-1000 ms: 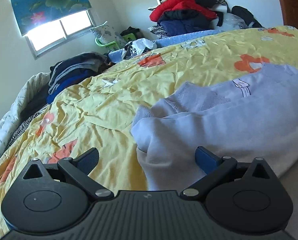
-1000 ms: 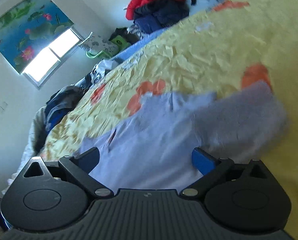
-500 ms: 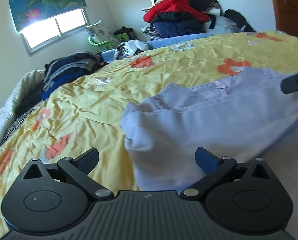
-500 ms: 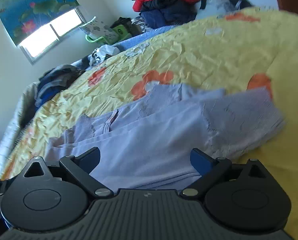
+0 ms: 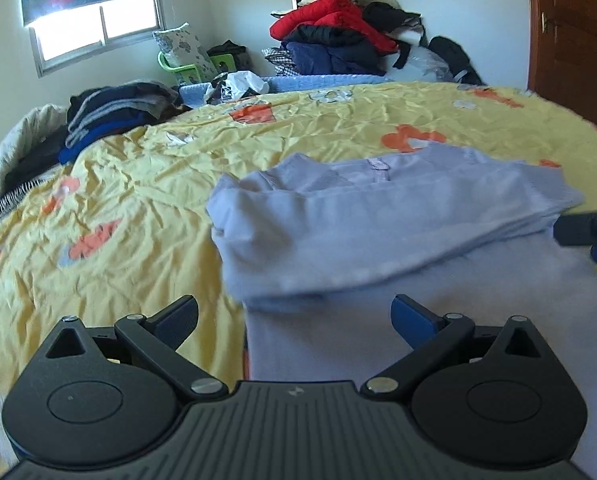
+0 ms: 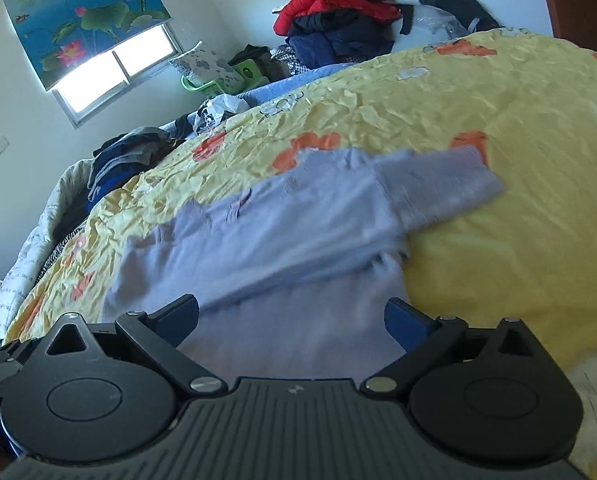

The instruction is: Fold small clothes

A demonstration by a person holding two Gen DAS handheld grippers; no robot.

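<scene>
Fingers: left gripper and right gripper both spread, empty | lavender garment partly folded on yellow bed sheet, upper layer doubled over | likely released so fold settles flat.

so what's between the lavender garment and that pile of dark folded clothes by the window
Only bare, wrinkled yellow bedsheet with orange flower prints lies between the lavender garment and the dark folded clothes; the left wrist view shows it best.
</scene>
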